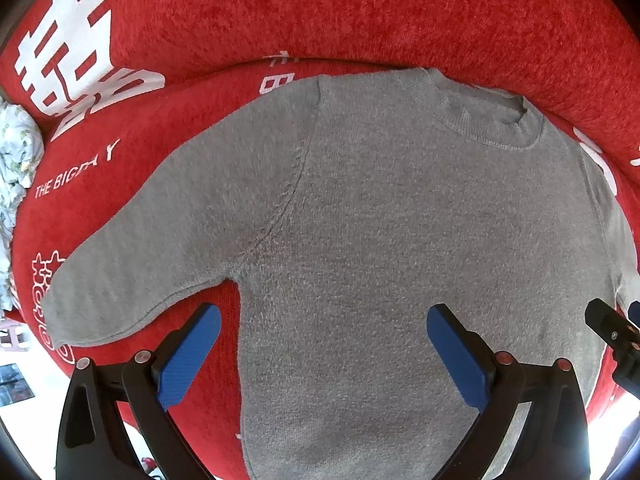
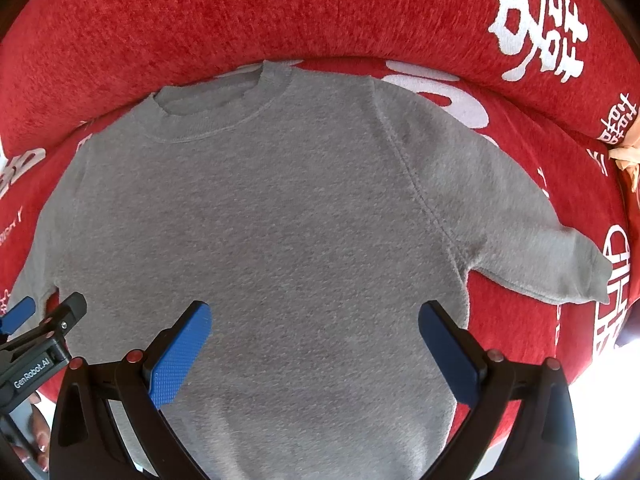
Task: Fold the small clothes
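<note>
Sweater (image 1: 400, 240) flat on red cover (image 1: 360, 12), left gripper (image 1: 324, 354) agape, right gripper (image 2: 316, 350) agape

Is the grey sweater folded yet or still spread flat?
Spread flat: the grey sweater lies face up on the red cover, both sleeves out sideways.

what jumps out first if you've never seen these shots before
A small grey sweater lies flat, neck away from the cameras, both sleeves spread, filling the middle of both views. Under it is a bright red sofa cover with large white characters. In front, the left gripper and right gripper hover over the sweater's lower part, blue-padded jaws wide apart and holding nothing.
</note>
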Action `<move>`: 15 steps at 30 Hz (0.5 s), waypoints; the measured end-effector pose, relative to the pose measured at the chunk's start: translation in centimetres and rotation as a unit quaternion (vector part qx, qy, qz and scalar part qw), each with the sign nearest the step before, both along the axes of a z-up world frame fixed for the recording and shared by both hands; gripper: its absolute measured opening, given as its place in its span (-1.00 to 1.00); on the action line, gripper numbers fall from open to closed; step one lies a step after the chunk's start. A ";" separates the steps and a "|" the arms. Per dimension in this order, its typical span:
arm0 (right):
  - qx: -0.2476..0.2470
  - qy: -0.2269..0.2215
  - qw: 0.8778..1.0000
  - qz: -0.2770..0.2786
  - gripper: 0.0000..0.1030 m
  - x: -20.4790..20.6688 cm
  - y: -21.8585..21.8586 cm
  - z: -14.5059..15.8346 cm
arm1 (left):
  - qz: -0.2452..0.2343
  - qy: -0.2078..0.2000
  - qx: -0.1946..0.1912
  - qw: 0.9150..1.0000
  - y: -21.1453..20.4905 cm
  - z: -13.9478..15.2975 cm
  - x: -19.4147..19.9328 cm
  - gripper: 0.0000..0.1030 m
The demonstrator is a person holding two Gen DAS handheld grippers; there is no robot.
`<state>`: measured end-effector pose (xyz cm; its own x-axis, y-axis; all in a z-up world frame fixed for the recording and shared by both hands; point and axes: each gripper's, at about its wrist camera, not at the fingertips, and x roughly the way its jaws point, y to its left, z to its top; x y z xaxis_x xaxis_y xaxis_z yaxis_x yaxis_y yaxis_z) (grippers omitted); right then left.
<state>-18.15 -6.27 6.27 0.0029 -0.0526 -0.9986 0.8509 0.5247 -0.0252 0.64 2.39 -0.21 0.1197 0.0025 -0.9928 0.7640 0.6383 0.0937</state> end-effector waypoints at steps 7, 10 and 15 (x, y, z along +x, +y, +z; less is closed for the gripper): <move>0.000 -0.003 1.000 0.002 1.00 0.4 0.5 0.3 | 0.004 0.005 -0.006 1.000 0.8 -0.1 0.5 1.00; 0.000 -0.007 1.000 0.004 1.00 0.7 1.0 0.5 | 0.011 0.011 -0.013 1.000 1.6 -0.1 1.1 1.00; 0.005 -0.019 1.000 0.021 1.00 2.3 2.5 0.6 | 0.038 0.028 -0.046 0.998 4.3 -0.2 3.1 1.00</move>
